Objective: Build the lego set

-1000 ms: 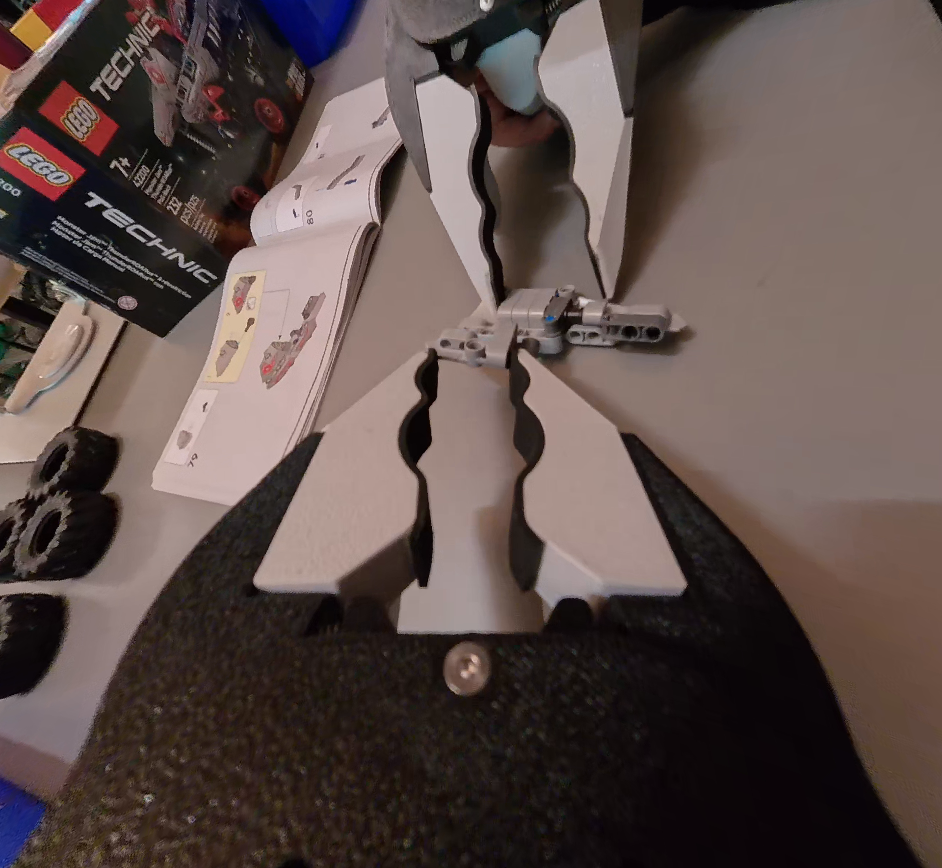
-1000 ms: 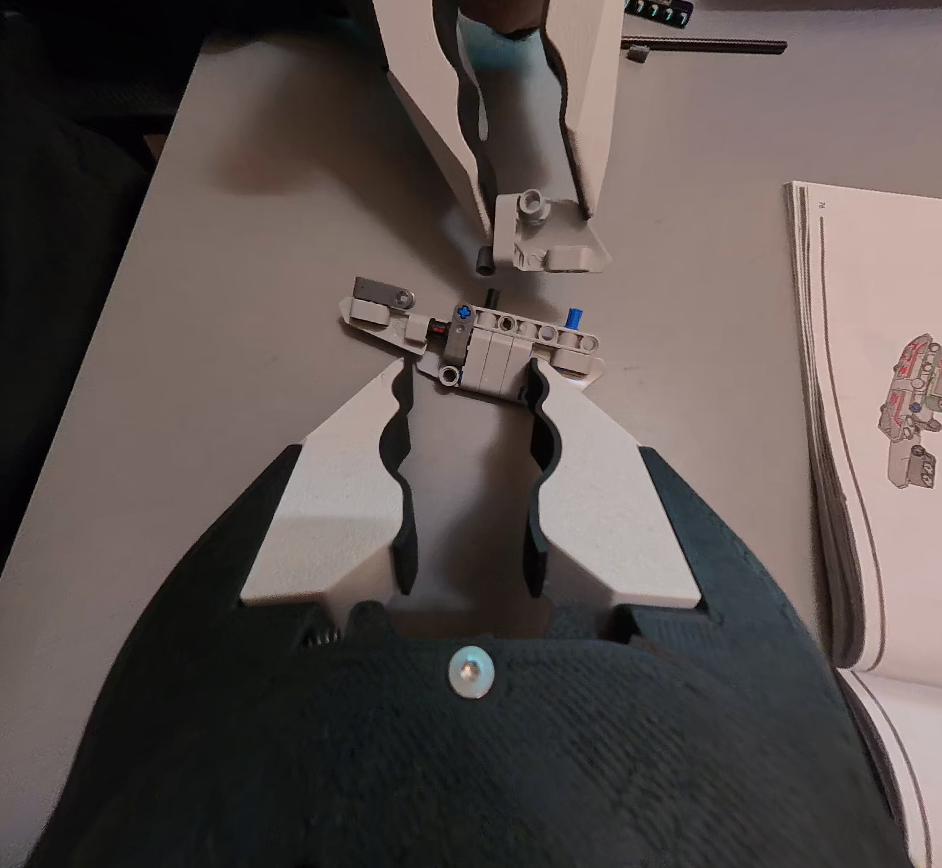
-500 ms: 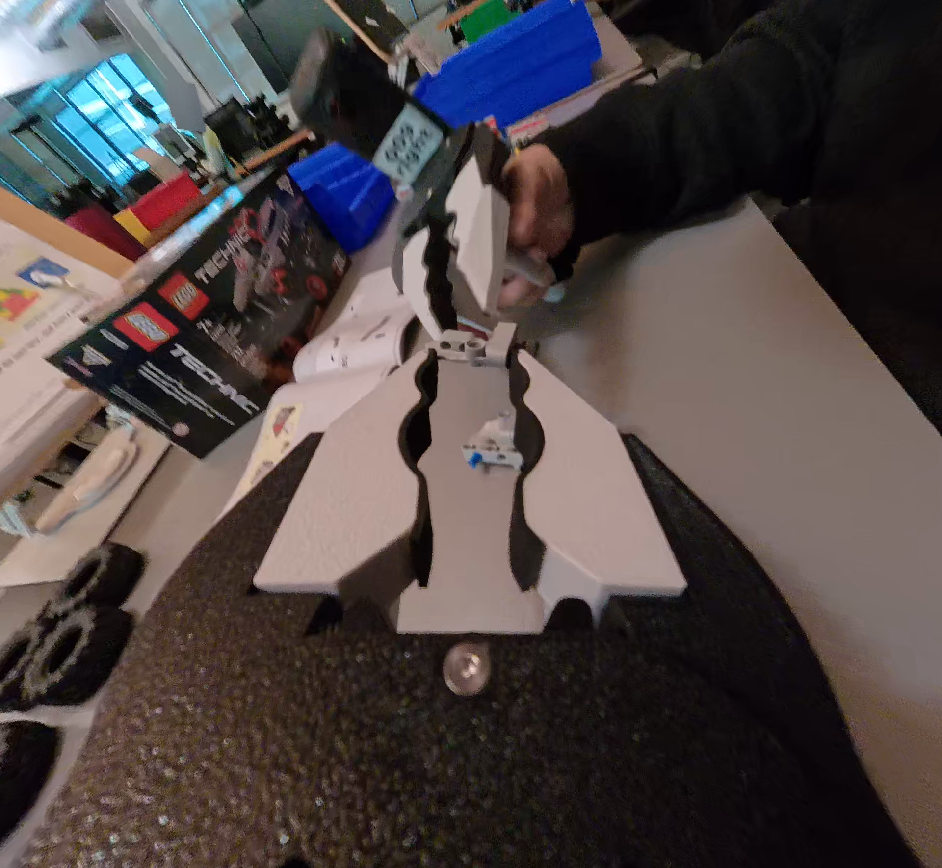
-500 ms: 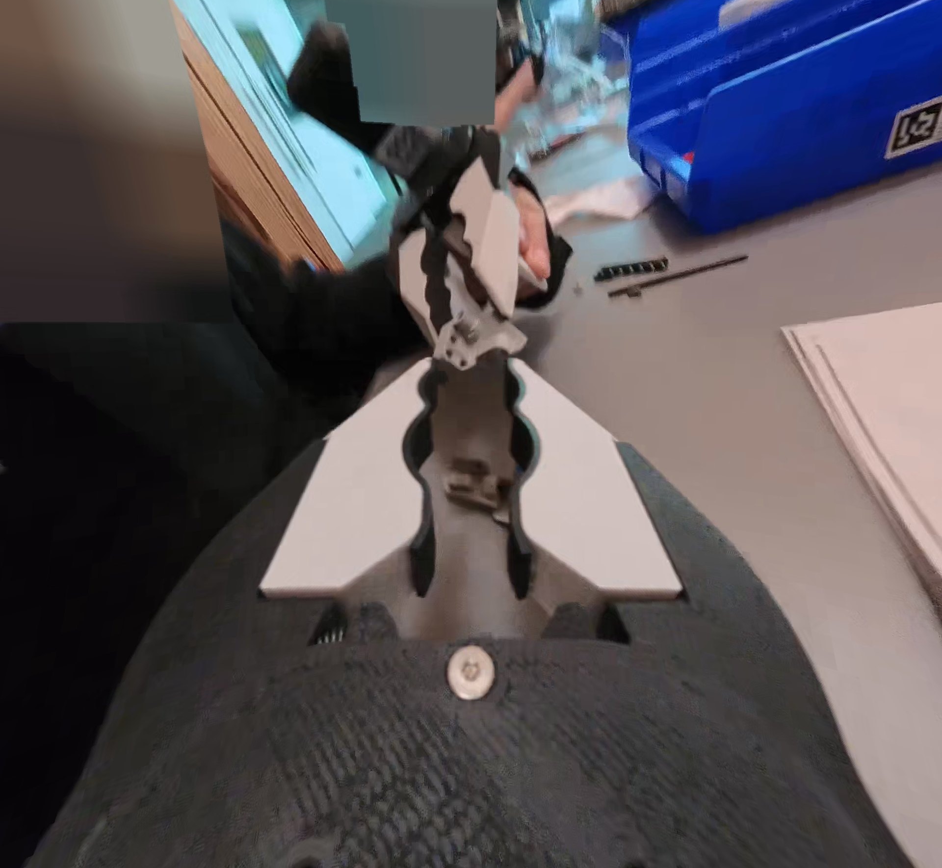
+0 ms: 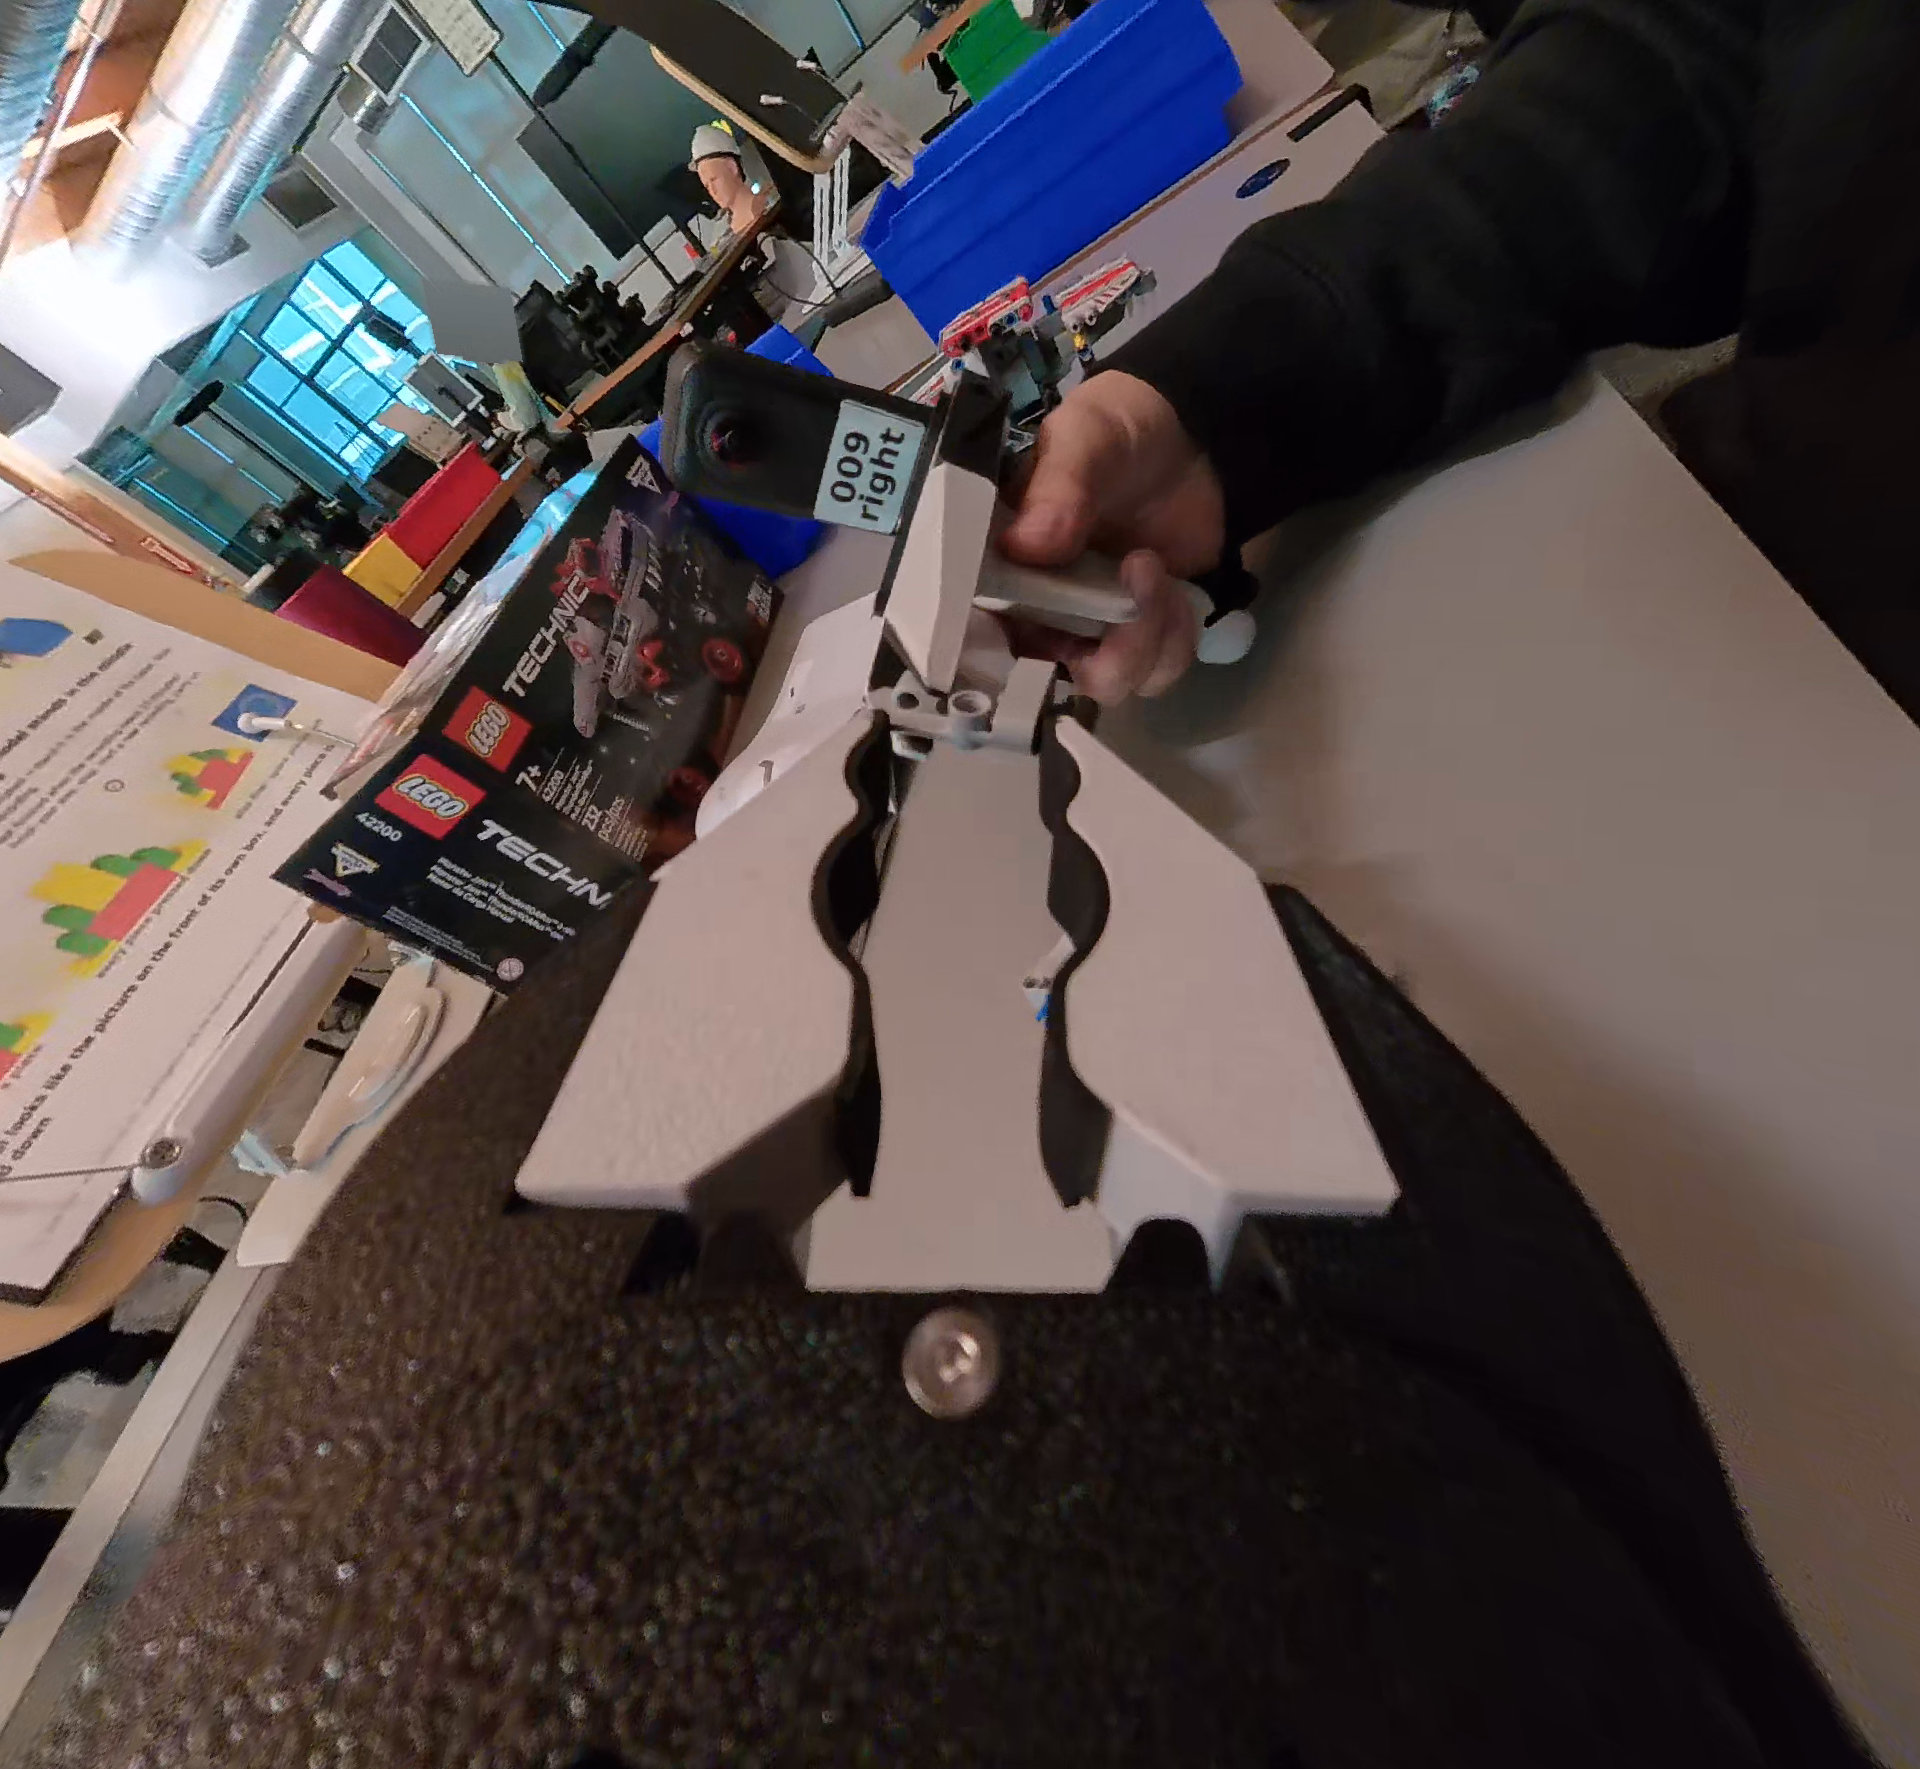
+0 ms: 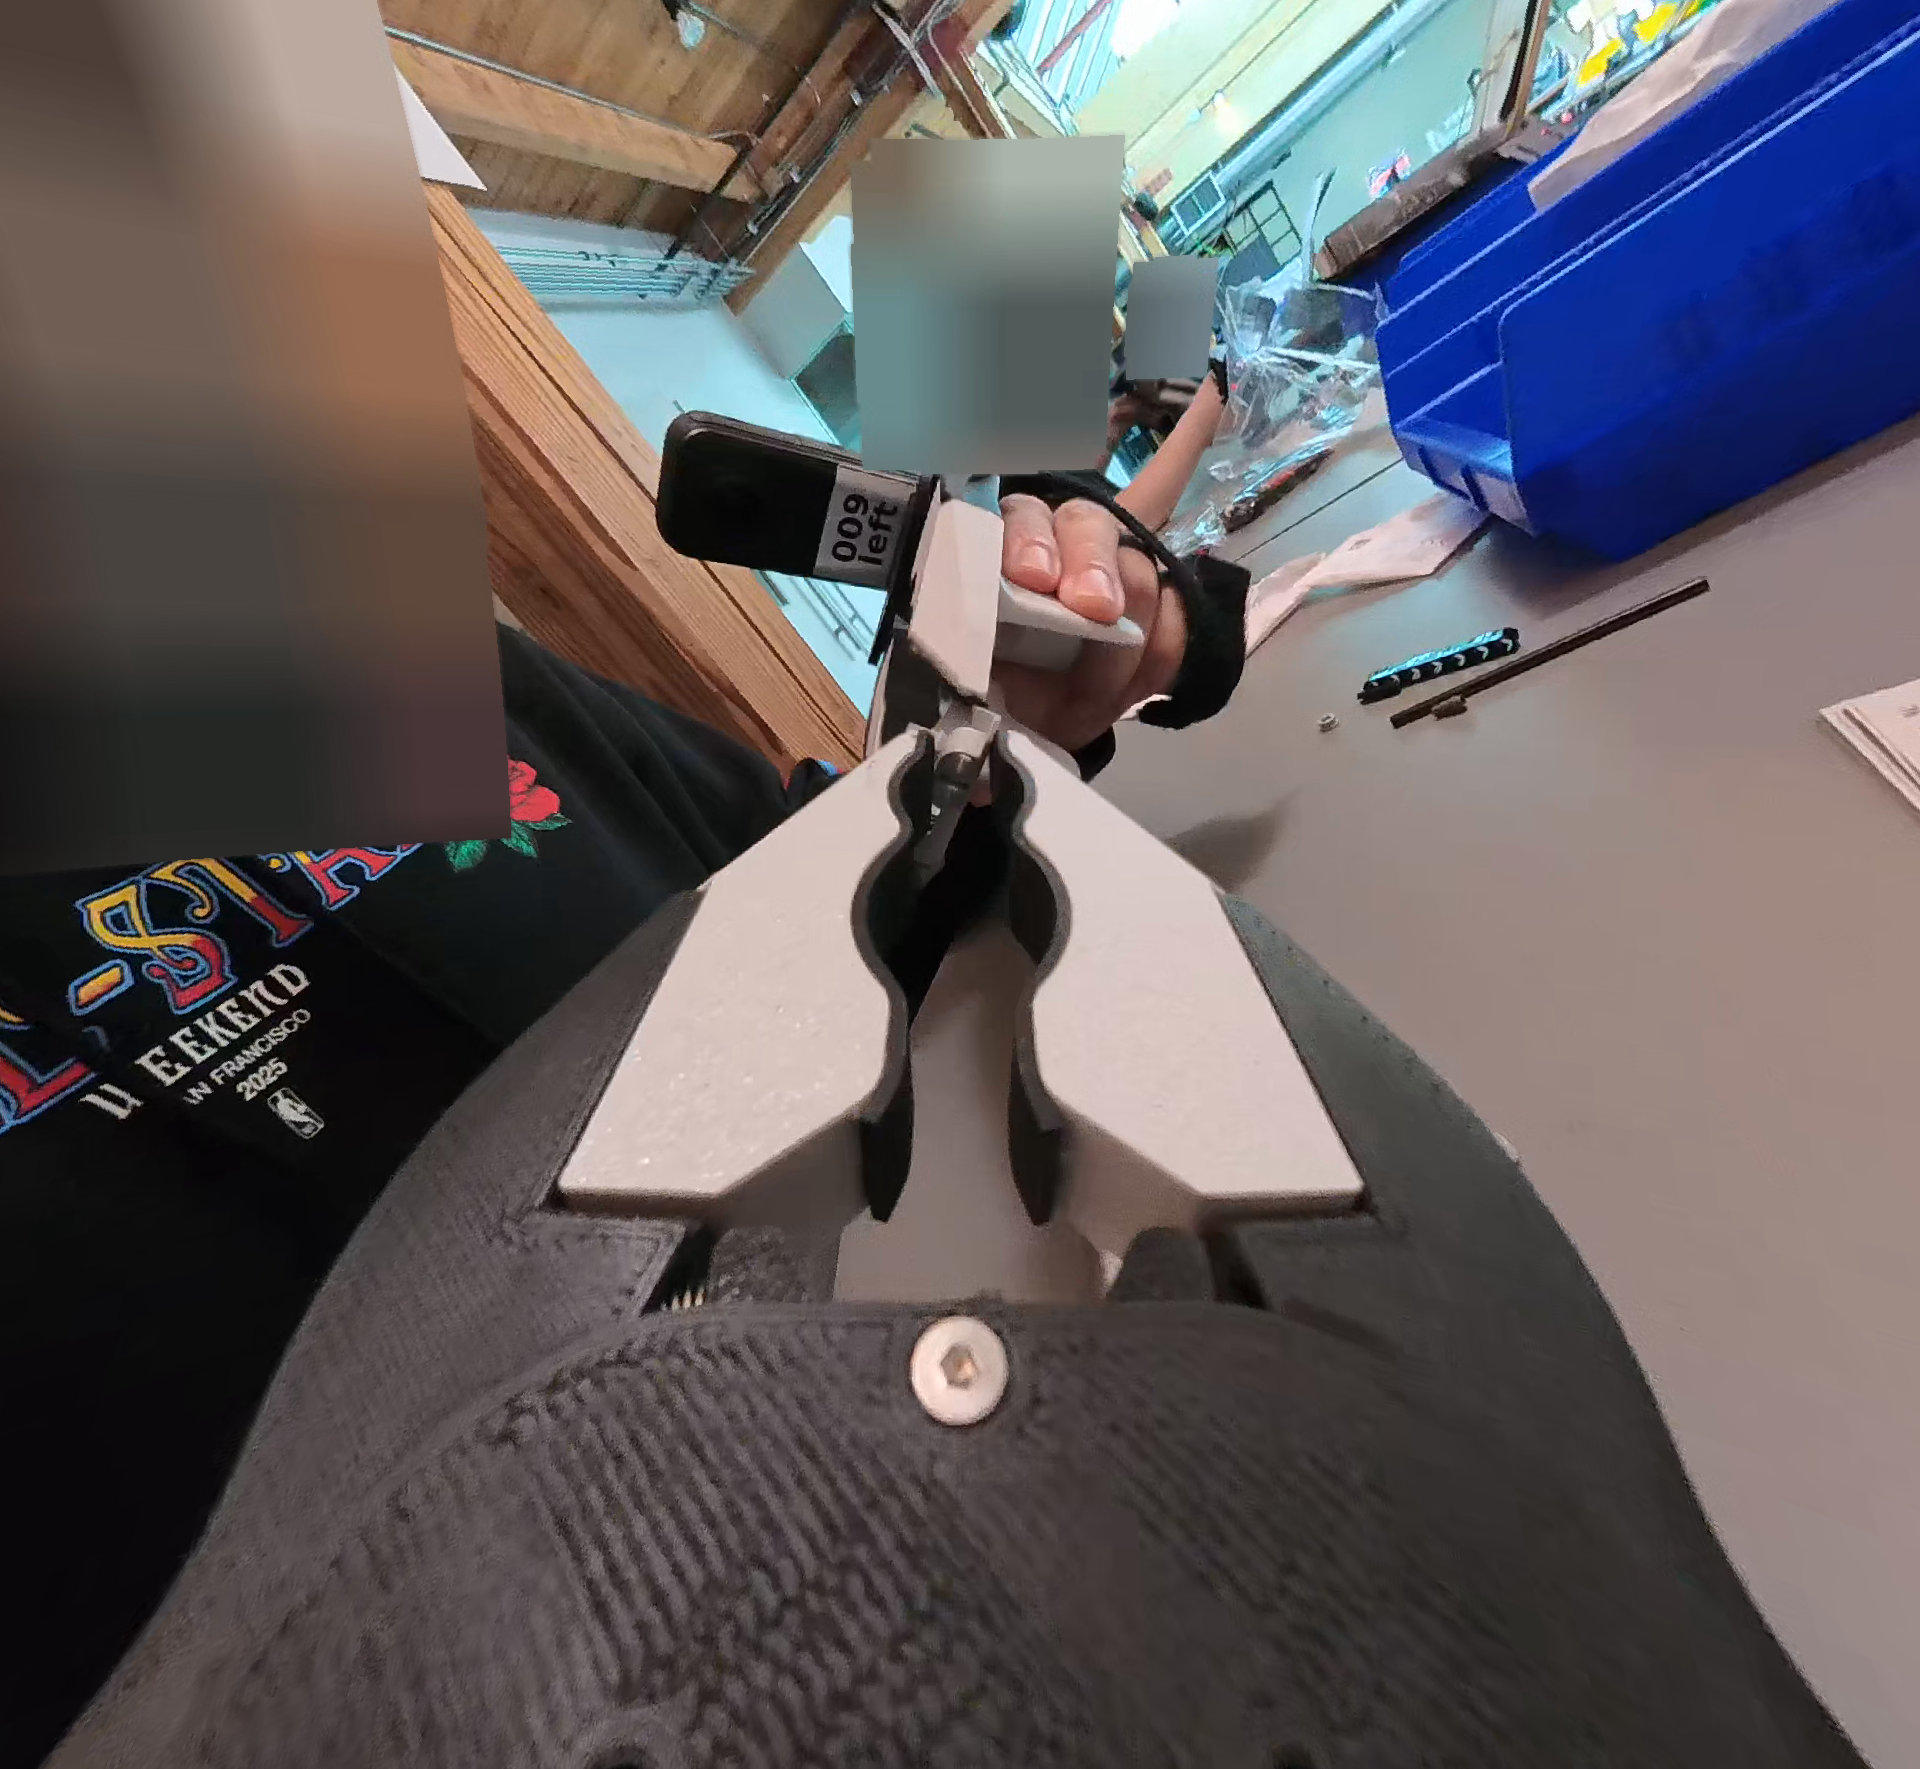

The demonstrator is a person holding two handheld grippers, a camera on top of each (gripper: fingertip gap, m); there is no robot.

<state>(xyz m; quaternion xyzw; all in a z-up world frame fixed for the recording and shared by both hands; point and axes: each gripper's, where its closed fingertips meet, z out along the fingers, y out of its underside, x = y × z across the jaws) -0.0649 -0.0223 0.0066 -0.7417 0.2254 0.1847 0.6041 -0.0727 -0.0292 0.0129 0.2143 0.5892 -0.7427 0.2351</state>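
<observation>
Both claws are lifted off the grey tabletop [image 5: 1558,784] and meet tip to tip in mid-air. The left claw [image 5: 961,732] is clamped on a small light-grey lego bracket piece with round pin holes [image 5: 951,711], held right at its tips. Facing it, the right claw [image 6: 951,763] is closed on a slim grey lego sub-assembly [image 6: 951,784] that hangs down between its fingers, so only a narrow edge of it shows in the right wrist view. The two lego bits sit right against each other, though whether they're actually joined can't be made out.

A bare hand with a black sleeve [image 5: 1101,524] wraps the right claw's handle, and another hand in a black cuff [image 6: 1091,618] grips the left one.

Down on the tabletop, a black lego set box with a red logo [image 5: 561,732] stands toward the far left edge in the left wrist view. In the right wrist view a thin black axle rod [image 6: 1548,649] and a short black toothed strip [image 6: 1439,665] lie side by side near the far edge, just in front of big blue plastic bins [image 6: 1662,348]. The corner of a white instruction booklet [image 6: 1881,732] pokes in at the right edge.
</observation>
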